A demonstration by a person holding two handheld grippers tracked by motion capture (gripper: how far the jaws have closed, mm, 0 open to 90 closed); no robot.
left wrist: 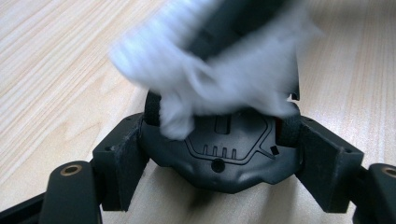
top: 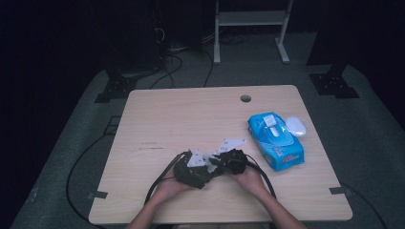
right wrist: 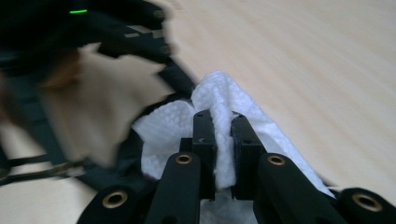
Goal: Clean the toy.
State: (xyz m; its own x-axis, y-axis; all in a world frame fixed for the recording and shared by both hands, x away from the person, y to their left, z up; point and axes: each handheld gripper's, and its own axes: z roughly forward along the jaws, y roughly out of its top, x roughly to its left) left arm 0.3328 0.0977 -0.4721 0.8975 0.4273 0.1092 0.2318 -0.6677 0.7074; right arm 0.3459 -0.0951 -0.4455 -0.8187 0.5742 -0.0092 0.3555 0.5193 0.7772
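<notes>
Jaws pinching a white wipe against a clamped black object.
Right gripper [right wrist: 222, 126] nips the white wipe [right wrist: 219, 100] between near-closed jaws; left gripper [left wrist: 219, 140] clamps the black object [left wrist: 229, 154] from both sides above the desk [top: 191, 114], wipe draped over it.

Right gripper [right wrist: 223, 140] with jaws pinched tight on a folded white tissue [right wrist: 219, 100], crinkled paper bulging above and spilling to both sides. Left gripper [right wrist: 140, 42] blurred at upper left, a green light glowing on it, close against the tissue. Pale wooden desk [right wrist: 317, 65] beneath.
</notes>
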